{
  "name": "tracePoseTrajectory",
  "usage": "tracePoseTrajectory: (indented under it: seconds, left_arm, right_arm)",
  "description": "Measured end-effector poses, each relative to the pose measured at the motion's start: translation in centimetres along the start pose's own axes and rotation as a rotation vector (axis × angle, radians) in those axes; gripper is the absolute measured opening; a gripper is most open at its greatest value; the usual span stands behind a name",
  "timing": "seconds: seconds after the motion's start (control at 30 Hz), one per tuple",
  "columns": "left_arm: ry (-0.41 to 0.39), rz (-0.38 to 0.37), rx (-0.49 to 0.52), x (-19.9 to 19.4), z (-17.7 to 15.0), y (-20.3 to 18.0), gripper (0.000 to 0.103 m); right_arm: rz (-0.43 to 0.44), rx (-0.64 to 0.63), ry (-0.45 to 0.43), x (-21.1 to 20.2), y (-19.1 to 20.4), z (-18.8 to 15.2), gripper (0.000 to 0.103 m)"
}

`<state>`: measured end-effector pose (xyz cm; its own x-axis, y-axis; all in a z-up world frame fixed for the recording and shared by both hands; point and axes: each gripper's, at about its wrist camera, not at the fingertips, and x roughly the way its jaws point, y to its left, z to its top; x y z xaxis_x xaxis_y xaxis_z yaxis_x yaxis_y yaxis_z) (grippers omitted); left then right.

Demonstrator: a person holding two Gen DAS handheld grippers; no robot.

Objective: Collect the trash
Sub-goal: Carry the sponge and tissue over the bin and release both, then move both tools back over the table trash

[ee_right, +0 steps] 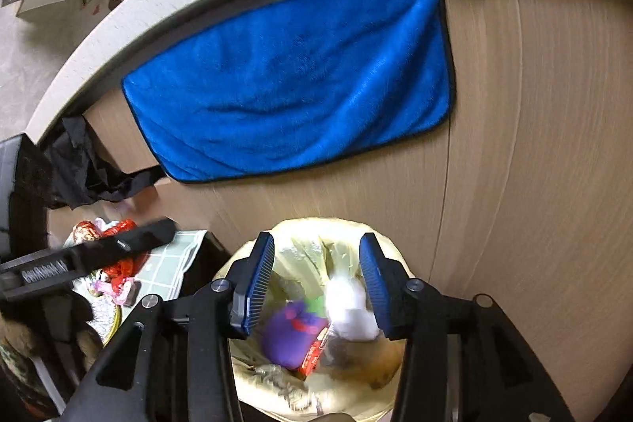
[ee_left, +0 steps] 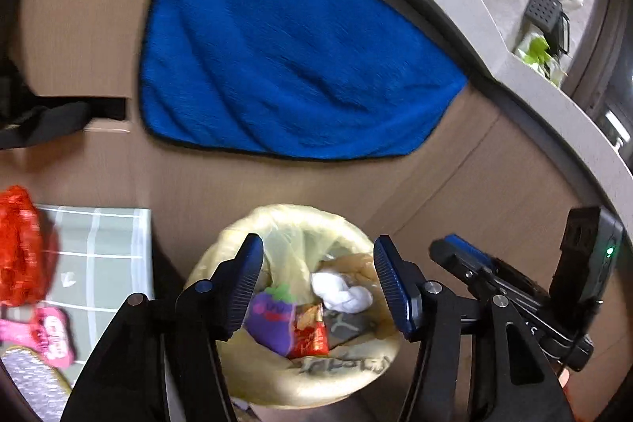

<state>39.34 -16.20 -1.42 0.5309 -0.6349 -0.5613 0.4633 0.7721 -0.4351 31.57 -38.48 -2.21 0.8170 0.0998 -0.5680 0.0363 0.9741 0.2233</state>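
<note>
A round bin lined with a pale yellow bag (ee_left: 277, 378) stands on the floor by a wooden cabinet. Inside lie a purple wrapper (ee_left: 271, 323), a red wrapper (ee_left: 312, 335) and a crumpled white tissue (ee_left: 342, 293). My left gripper (ee_left: 318, 281) is open and empty, right above the bin. My right gripper (ee_right: 316, 281) is open above the same bin (ee_right: 253, 386); the white tissue (ee_right: 352, 307) shows blurred between its jaws, above the purple wrapper (ee_right: 287, 337). The right gripper also shows at the right in the left wrist view (ee_left: 514, 287).
A blue towel (ee_left: 285, 58) hangs on the cabinet front under a grey countertop (ee_left: 510, 66). At the left a low table with a green checked cloth (ee_left: 107, 256) holds red (ee_left: 19, 244) and pink (ee_left: 51, 335) wrappers. A black cloth (ee_right: 79, 165) hangs at the left.
</note>
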Motion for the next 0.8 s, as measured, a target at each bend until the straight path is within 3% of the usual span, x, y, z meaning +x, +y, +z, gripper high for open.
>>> tracePoseTrajectory:
  seconds: [0.27, 0.5, 0.63, 0.8]
  left_arm:
    - [-0.091, 0.237, 0.118, -9.3, -0.3, 4.4, 0.059]
    - [-0.178, 0.414, 0.057, -19.7, -1.3, 11.3, 0.059]
    - [-0.187, 0.463, 0.0, -24.0, -3.1, 15.3, 0.059]
    - [-0.119, 0.413, -0.072, -25.7, -6.6, 19.3, 0.059]
  right_arm:
    - [0.034, 0.001, -0.042, -2.0, 2.4, 0.0, 0.043]
    - [0.17, -0.056, -0.055, -1.5, 9.8, -0.6, 0.043]
    - [0.252, -0.089, -0.028, -0.4, 14.4, -1.8, 0.043]
    - [0.321, -0.152, 0.058, 1.4, 19.5, -4.0, 0.043]
